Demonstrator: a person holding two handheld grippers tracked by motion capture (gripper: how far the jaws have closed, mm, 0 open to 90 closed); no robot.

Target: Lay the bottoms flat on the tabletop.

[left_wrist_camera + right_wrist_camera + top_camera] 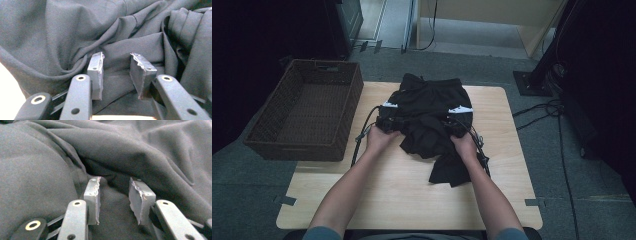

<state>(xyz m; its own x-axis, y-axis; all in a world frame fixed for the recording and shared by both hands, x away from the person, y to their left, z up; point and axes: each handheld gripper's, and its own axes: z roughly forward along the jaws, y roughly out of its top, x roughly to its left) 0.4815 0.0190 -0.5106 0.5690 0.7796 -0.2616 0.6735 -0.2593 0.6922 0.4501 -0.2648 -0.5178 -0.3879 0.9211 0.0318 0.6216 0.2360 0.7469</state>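
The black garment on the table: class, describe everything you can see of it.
The black garment is soft, matte knit-looking cloth, apparently shorts with a waistband at the far edge. It lies crumpled and partly folded on the far middle of the wooden table, one flap trailing toward the person. The left gripper and right gripper rest against its folds, jaws apart.

No readable txt, labels, brands or nos. showing anywhere in the high view or either gripper view rn.
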